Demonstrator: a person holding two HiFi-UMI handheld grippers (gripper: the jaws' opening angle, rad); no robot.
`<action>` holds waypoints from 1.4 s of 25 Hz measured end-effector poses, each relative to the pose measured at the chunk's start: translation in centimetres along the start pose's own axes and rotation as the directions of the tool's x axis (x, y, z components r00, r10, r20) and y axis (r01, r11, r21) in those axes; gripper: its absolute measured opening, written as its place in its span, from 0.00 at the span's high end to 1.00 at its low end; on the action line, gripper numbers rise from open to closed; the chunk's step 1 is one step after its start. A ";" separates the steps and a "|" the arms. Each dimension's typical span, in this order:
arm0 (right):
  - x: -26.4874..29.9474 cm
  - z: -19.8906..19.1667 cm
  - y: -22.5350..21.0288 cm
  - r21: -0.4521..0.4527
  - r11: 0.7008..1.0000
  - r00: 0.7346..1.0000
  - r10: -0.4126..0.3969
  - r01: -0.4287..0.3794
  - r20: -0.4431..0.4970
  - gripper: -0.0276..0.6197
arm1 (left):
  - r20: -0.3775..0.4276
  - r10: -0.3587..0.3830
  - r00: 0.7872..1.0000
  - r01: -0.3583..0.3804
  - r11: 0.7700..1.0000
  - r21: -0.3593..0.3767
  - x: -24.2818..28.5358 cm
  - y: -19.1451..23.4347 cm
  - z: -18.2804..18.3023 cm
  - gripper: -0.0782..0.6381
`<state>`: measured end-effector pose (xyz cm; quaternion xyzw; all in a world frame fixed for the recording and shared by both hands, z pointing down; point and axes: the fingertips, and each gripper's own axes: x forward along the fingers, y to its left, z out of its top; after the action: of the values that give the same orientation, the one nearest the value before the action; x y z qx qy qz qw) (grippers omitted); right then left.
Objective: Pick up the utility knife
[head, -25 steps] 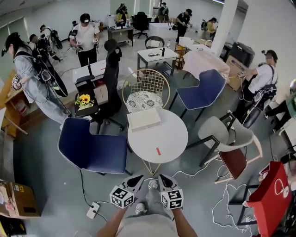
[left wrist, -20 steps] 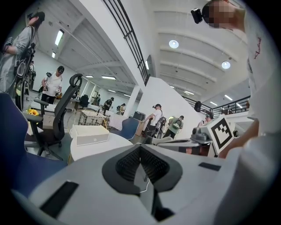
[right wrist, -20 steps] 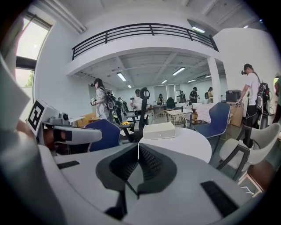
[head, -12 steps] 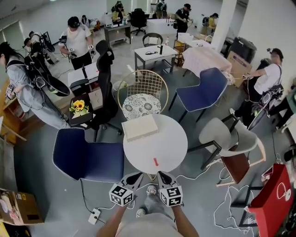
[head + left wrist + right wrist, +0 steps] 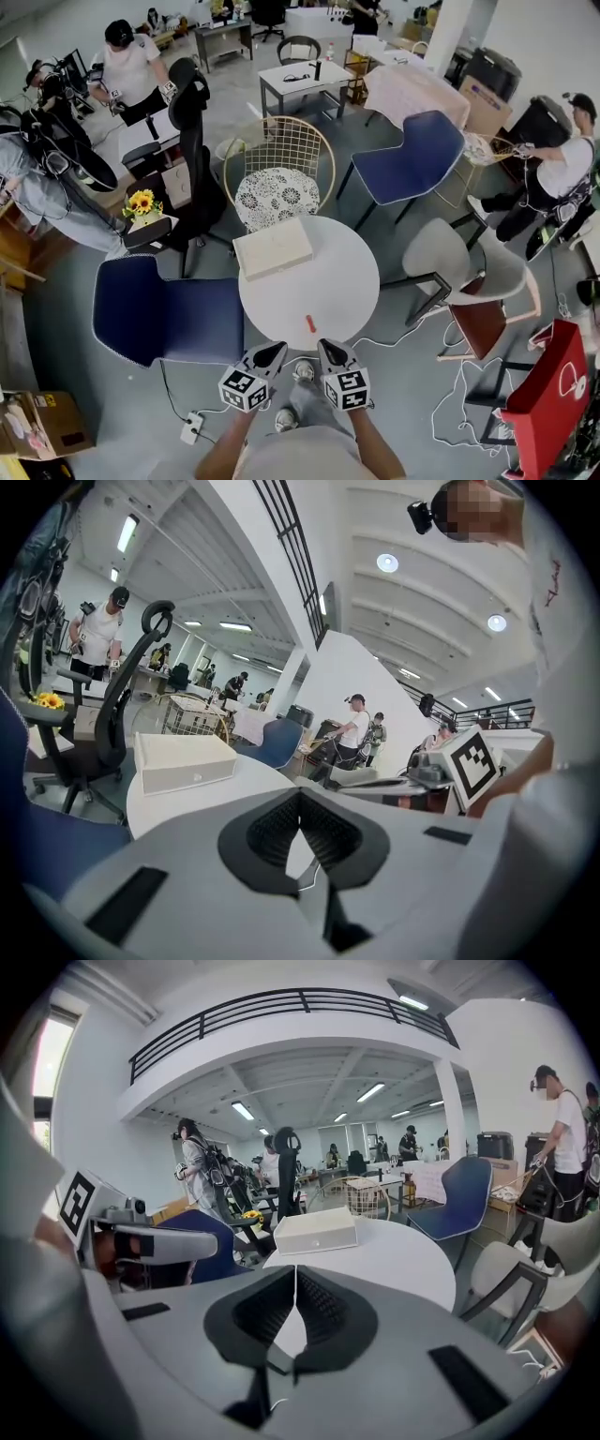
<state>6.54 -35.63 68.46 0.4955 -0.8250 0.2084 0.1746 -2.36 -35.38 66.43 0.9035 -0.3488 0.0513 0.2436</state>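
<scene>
A small red utility knife [image 5: 311, 323] lies near the front edge of the round white table [image 5: 347, 272]. It is seen only in the head view; in both gripper views the jaws hide it. My left gripper [image 5: 274, 351] and right gripper [image 5: 328, 348] are side by side at the table's near rim, just short of the knife. Each is shut with nothing in it. In the left gripper view the left gripper [image 5: 299, 795] points over the tabletop. The right gripper [image 5: 295, 1270] does the same in the right gripper view.
A flat white box [image 5: 273, 248] lies on the table's far left. Chairs ring the table: blue chair [image 5: 169, 319] at left, wire chair [image 5: 281, 173] behind, blue chair [image 5: 408, 164] and grey chair [image 5: 469, 272] at right. A red bag [image 5: 553, 394] and floor cables are at right, with people around.
Both grippers have moved forward together and a little down, up to the table's near rim. The table and knife now lie closer in the head view.
</scene>
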 end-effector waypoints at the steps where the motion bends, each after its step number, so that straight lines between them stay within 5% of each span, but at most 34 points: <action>1: 0.3 -0.4 0.1 0.009 1.000 1.000 0.005 -0.005 -0.012 0.93 | -0.007 0.002 1.000 -0.002 1.000 -0.008 0.0 0.2 -0.3 0.87; 18: 1.1 -9.7 0.3 0.095 0.995 0.974 0.044 -0.023 -0.222 0.93 | -0.130 0.034 0.991 -0.050 0.991 -0.122 0.2 0.9 -6.9 0.87; 21: 1.1 -10.2 0.0 0.091 0.996 0.974 0.028 -0.008 -0.227 0.92 | -0.136 0.038 0.990 -0.055 0.990 -0.128 0.2 0.7 -7.2 0.87; 23: 1.2 -10.4 -0.2 0.090 0.996 0.972 0.021 0.000 -0.235 0.77 | -0.135 0.040 0.990 -0.058 0.990 -0.130 0.2 0.7 -7.3 0.87; 35: 2.0 -11.6 -0.5 0.045 0.999 0.960 0.007 0.005 -0.280 0.76 | -0.133 0.049 0.990 -0.069 0.986 -0.150 0.0 0.6 -7.7 0.87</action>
<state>7.04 -31.37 79.39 0.4645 -0.7874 0.2948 0.2782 -2.15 -32.04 73.42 0.8660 -0.3620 0.0895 0.3331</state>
